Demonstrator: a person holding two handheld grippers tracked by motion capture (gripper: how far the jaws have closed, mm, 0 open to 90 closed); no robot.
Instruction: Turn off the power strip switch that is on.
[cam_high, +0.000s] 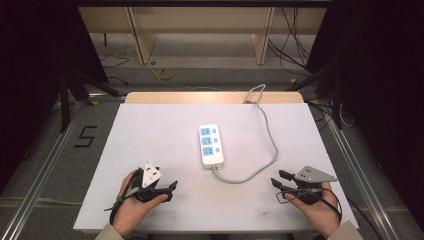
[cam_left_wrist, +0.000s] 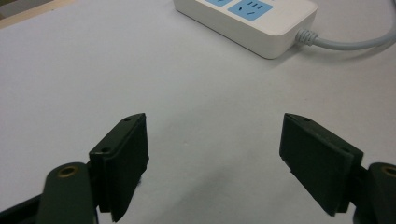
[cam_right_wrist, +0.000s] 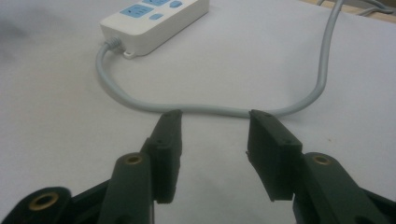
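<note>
Both grippers rest low on the bench, jaws parted with nothing between them. Left gripper (cam_high: 172, 189) points toward the white power strip (cam_high: 211, 144), which lies ahead of it and a little to its right, well apart. Right gripper (cam_high: 276, 181) faces the strip's grey cable (cam_high: 260, 170), which curves across the bench just beyond its fingertips (cam_right_wrist: 169, 126), not touching. From there the cable runs on to the bench's (cam_high: 150, 135) far edge.
</note>
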